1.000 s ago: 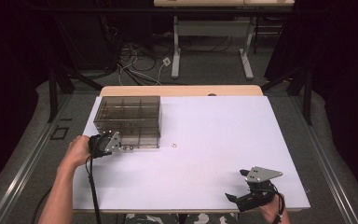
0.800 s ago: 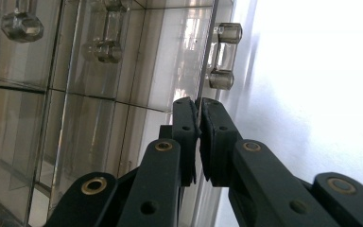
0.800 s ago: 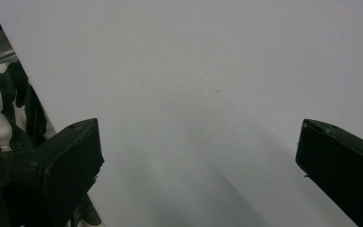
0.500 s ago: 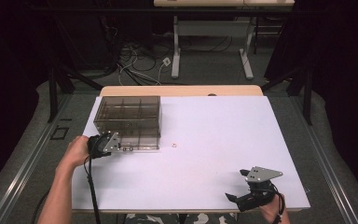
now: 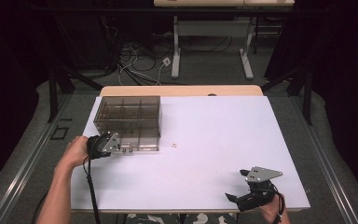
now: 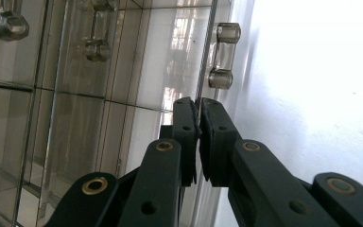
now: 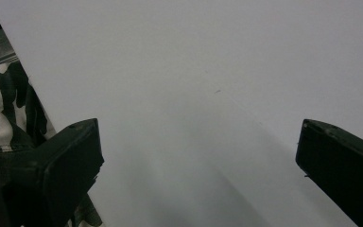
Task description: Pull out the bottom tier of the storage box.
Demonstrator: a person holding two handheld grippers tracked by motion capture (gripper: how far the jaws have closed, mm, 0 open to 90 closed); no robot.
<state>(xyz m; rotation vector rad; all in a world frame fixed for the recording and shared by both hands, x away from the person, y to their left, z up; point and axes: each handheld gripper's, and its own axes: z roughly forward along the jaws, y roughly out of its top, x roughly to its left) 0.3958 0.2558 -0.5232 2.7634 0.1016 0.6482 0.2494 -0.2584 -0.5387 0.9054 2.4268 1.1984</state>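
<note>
Black tool (image 6: 198, 142) (brass rivets), camouflage trousers (image 7: 0, 118)

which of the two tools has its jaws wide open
The right tool, near the table's front edge: its jaws stand far apart over bare white surface. The left tool, at the smoky drawer box, is shut.

The left gripper (image 6: 199, 111) had its two black jaws pressed together, tips meeting just below a clear knob handle (image 6: 223, 55) on the smoky transparent drawer box (image 6: 75, 94). Whether anything was pinched between them could not be told. Two further clear knobs (image 6: 94, 33) lay left of that handle on the box front. White worktop (image 6: 312, 71) lay right of the box.
</note>
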